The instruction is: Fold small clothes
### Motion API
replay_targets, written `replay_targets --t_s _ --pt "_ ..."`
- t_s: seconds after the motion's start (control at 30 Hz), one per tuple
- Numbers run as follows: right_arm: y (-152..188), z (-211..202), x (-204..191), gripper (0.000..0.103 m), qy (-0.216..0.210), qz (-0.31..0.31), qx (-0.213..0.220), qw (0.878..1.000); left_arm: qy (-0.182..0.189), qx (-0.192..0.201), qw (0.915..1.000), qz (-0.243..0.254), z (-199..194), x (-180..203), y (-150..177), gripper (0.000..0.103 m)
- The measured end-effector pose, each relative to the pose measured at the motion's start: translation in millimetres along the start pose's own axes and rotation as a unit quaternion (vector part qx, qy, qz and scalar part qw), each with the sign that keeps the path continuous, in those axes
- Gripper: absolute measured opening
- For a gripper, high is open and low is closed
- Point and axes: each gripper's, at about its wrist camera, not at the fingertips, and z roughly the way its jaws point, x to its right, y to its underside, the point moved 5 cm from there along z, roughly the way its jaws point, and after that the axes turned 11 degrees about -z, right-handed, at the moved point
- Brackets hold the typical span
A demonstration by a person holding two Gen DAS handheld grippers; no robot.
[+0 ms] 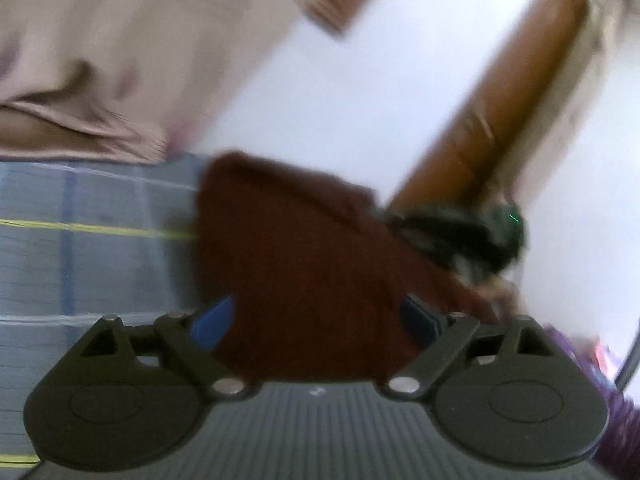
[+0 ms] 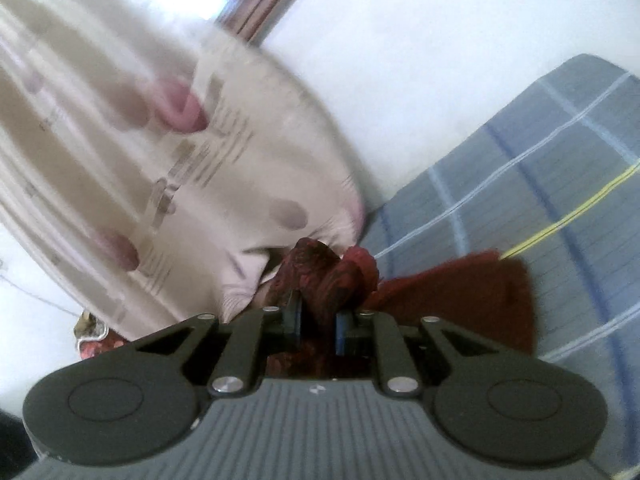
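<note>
A dark red garment (image 1: 304, 264) lies on the blue-grey checked bedsheet (image 1: 92, 256). My left gripper (image 1: 320, 320) stands open over it, its blue pads (image 1: 214, 322) wide apart on either side of the cloth without pressing it. The other gripper (image 1: 460, 236) shows at the garment's right edge as a dark blur. In the right wrist view my right gripper (image 2: 318, 320) is shut on a bunched edge of the dark red garment (image 2: 332, 276), which rises between the pads. The rest of that cloth (image 2: 480, 296) trails right over the sheet (image 2: 560, 200).
A beige curtain with pink blotches (image 2: 140, 140) hangs down to the bed's edge beside a white wall (image 2: 400, 60). A brown wooden frame (image 1: 500, 100) runs up the wall. Patterned fabric (image 2: 92, 340) lies low at the left. A purple cloth (image 1: 616, 412) sits at the lower right.
</note>
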Motion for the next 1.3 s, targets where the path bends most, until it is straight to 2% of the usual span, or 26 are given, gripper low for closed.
replay_targets --t_s 0.13,0.27,0.37,0.43,0.5,0.6,0.67,0.7,0.73,0.83,0.93,1.03,1.1,1.2,1.3 --pt "5.5 4.4 39.8 0.02 0.023 0.012 -0.003 1.0 0.0 -0.034 0.9991 0.024 38.8 17.8 23.6 0.091" --pt "17.3 11.8 72.1 0.02 0.027 0.039 0.009 0.999 0.001 -0.035 0.9988 0.035 57.8 27.7 29.3 0.091" --pt "21.5 12.7 84.3 0.02 0.006 0.05 0.033 0.998 0.011 -0.024 0.9993 0.026 56.7 34.4 26.6 0.091" --pt "22.0 14.0 85.1 0.02 -0.009 0.045 0.046 0.998 0.006 -0.03 0.9993 0.024 64.1 33.2 26.6 0.091" --pt "24.5 21.0 87.0 0.02 -0.01 0.028 0.038 0.999 -0.014 -0.043 0.9986 0.028 72.2 28.9 31.4 0.091" --pt "30.0 26.1 91.8 0.028 -0.006 0.029 0.026 0.999 -0.017 -0.044 0.9977 0.048 73.2 30.4 39.7 0.091" --pt "28.8 14.9 90.8 0.039 -0.004 0.035 0.038 0.999 -0.02 -0.047 0.9971 0.057 75.4 31.1 42.9 0.093" --pt "27.5 4.9 89.0 0.05 0.006 0.032 0.05 0.998 -0.018 -0.05 0.997 0.058 76.6 31.8 44.7 0.094" --pt "25.8 -4.9 86.4 0.053 0.016 0.027 0.062 0.998 -0.02 -0.05 0.9967 0.06 77.1 33.1 46.4 0.094" --pt "14.2 -33.0 65.3 0.053 0.031 -0.018 0.096 0.995 -0.029 -0.051 0.9949 0.082 77.8 38.6 52.8 0.096" --pt "-3.5 -34.1 18.0 0.053 0.031 -0.117 0.076 0.99 -0.036 -0.049 0.9937 0.094 79.6 41.4 56.7 0.099" --pt "-10.8 -5.2 -46.4 0.053 0.001 -0.247 0.02 0.969 -0.036 -0.047 0.9936 0.096 80.0 41.0 58.5 0.1" --pt "-7.6 31.6 -80.1 0.053 -0.015 -0.324 -0.043 0.945 -0.035 -0.043 0.9943 0.091 79.8 39.3 58.8 0.1" --pt "5.1 89.9 -102.9 0.048 -0.037 -0.382 -0.135 0.913 -0.029 -0.04 0.9956 0.079 80.8 34.2 59.6 0.101" --pt "10.1 140.4 -102.7 0.046 -0.012 -0.405 -0.19 0.894 -0.024 -0.036 0.9968 0.067 80.8 29.6 60.4 0.101"
